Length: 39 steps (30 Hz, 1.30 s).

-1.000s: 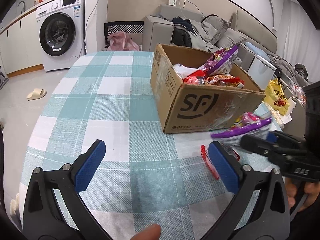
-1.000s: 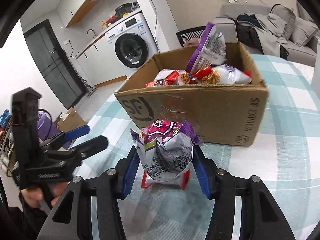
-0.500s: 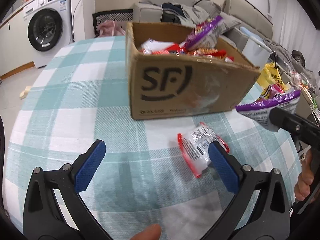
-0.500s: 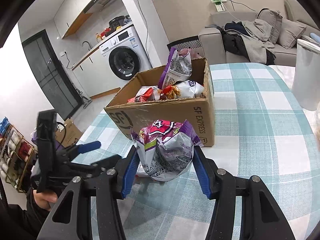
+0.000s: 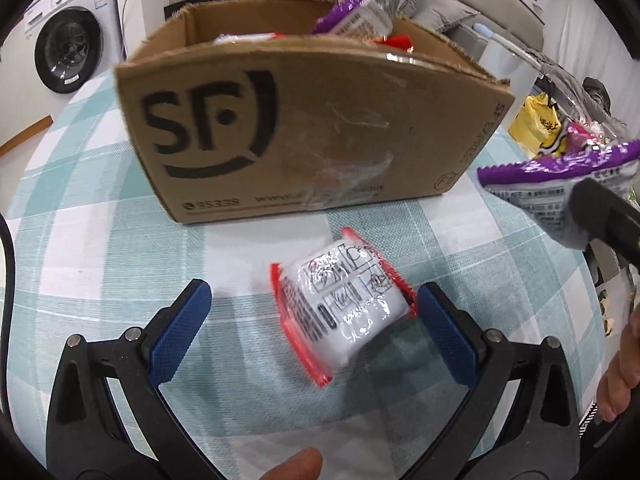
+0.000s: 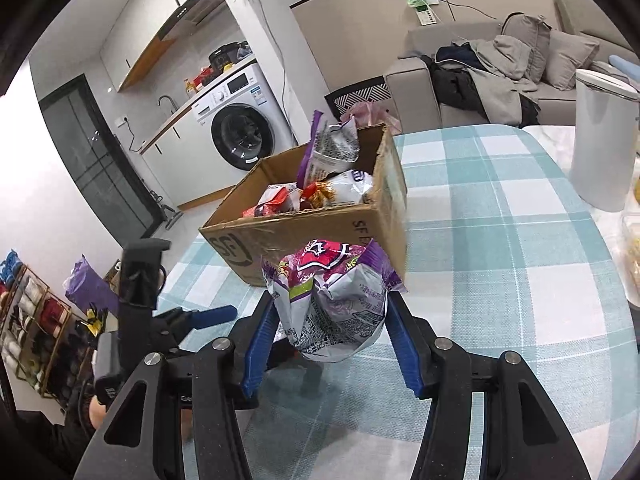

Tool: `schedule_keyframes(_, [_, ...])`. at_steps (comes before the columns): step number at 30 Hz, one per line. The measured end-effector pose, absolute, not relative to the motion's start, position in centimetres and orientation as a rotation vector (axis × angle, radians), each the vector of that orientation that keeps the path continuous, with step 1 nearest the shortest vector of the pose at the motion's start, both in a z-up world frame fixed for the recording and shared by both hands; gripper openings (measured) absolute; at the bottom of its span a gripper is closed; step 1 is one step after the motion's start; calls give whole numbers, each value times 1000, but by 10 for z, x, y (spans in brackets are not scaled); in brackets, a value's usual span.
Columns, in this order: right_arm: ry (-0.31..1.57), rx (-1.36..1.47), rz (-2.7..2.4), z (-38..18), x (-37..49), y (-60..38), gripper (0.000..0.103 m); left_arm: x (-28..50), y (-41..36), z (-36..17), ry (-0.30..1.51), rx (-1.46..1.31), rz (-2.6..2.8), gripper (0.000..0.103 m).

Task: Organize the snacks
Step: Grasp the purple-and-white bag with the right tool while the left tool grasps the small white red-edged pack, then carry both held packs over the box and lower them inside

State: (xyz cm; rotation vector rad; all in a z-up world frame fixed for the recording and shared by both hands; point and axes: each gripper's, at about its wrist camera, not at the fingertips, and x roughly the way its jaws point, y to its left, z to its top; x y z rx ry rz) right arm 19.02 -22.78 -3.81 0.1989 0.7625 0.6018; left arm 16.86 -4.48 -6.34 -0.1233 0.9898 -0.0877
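Left wrist view only: white, red-edged snack packet (image 5: 344,312) lying on the checked counter (image 5: 100,264), between the spread blue pads of the left gripper (image 5: 316,328), nearer the right pad; contact uncertain.

Right wrist view only: interior of the cardboard box (image 6: 320,224), filled with snack bags.

Right gripper (image 6: 330,344): pinching a purple snack bag (image 6: 336,304), raised above the counter near the box; packet hidden beneath it.

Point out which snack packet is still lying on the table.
The red-edged white packet, lying on the tablecloth between the open left gripper fingers. The purple bag is clamped in the right gripper; others sit in the box.
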Motion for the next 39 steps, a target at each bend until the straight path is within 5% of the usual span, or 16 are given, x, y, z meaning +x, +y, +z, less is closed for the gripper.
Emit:
schedule_keyframes(11, [761,216,598,-35,190,-232,55,174,-71,-64,1000,-86,-87,102])
schedule_keyframes(18, [763,218,597,-36,191,-231,55,169,-63,-61,991,-65,-117,66])
schedule_keyframes(21, [762,214,597,-36,192,-231,55,165,-63,-60,977,-61,-161,59])
schedule_keyframes(39, [725,217,609,-23,183,-232,55,125,-51,0,809,-47,-205,57])
